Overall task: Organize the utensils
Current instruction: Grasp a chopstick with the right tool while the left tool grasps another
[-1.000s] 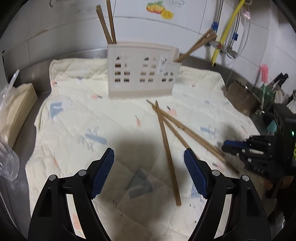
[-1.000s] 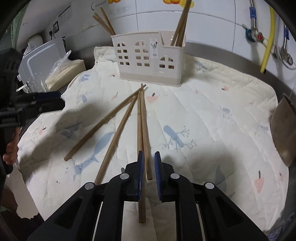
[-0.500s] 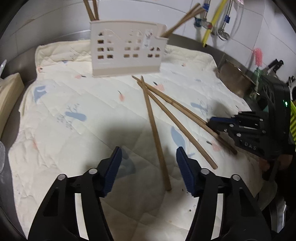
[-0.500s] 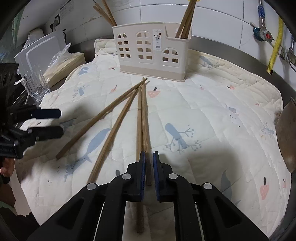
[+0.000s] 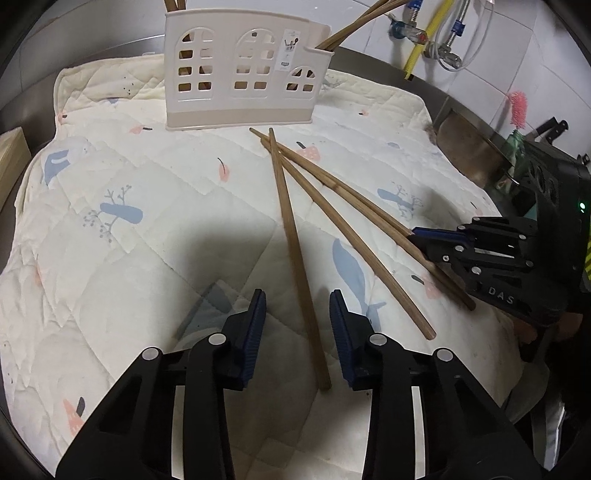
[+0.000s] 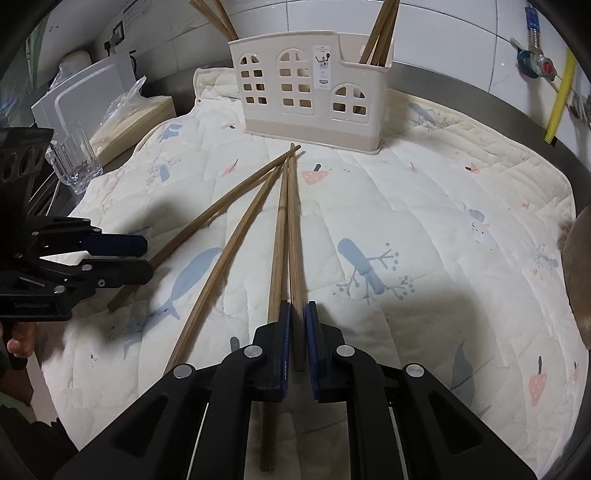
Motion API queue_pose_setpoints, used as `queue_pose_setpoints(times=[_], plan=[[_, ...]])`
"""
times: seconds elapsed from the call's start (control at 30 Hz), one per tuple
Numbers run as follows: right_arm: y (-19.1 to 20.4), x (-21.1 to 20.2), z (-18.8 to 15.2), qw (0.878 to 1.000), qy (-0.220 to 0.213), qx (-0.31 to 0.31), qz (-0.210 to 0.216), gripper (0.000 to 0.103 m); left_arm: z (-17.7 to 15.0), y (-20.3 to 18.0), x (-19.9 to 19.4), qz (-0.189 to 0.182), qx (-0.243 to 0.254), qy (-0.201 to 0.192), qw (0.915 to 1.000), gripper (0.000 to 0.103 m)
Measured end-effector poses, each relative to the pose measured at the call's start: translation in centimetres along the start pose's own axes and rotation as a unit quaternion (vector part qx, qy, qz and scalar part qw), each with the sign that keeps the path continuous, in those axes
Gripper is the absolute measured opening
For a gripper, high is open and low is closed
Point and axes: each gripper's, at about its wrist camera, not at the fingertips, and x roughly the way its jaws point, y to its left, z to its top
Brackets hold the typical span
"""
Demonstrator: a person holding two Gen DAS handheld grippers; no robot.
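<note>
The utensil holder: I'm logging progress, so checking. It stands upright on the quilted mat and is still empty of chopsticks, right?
Not empty. The utensil holder stands upright on the quilted mat, but chopsticks already stick up from its right end and more from its left end, as the right wrist view shows.

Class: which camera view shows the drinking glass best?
The right wrist view: the drinking glass stands clear at the quilt's left edge, beside a plastic-wrapped package. The left wrist view does not show it at all.
</note>
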Motion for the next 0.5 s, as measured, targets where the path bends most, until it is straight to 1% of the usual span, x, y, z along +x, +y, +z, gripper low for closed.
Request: queue_pose_setpoints(times=[0.1, 0.2, 0.27, 0.33, 0.37, 0.4, 0.5], plan=[[0.1, -0.1, -0.1, 1.0, -0.002, -0.001, -0.002, 0.007, 0.2, -0.3, 0.2, 0.0, 0.004, -0.001, 1.0, 0.031], [0.1, -0.2, -0.1, 1.0, -0.005, 0.0, -0.002, 0.007, 0.2, -0.8, 0.6, 0.014, 0.014, -0.001, 0.9998, 0.029], [0.1, -0.4, -0.2, 1.0, -0.008, 0.001, -0.003, 0.007, 0.2, -1.2, 0.7, 0.03, 0.023, -0.004, 0.9993, 0.024], [0.2, -0.7, -0.2, 1.0, -0.013, 0.003, -0.003, 0.006, 0.2, -1.4, 0.8, 0.048, 0.03, -0.006, 0.9984, 0.015], [0.3, -0.9, -0.2, 1.0, -0.016, 0.004, -0.003, 0.006, 0.3, -1.4, 0.8, 0.052, 0.029, -0.005, 0.9982, 0.013], [0.3, -1.2, -0.2, 1.0, -0.019, 0.005, -0.004, 0.006, 0.4, -1.3, 0.7, 0.051, 0.028, -0.005, 0.9983, 0.009], [0.4, -2.5, 0.0, 0.999, -0.036, 0.004, -0.012, 0.006, 0.7, -1.1, 0.1, 0.046, 0.024, -0.008, 0.9986, 0.007]])
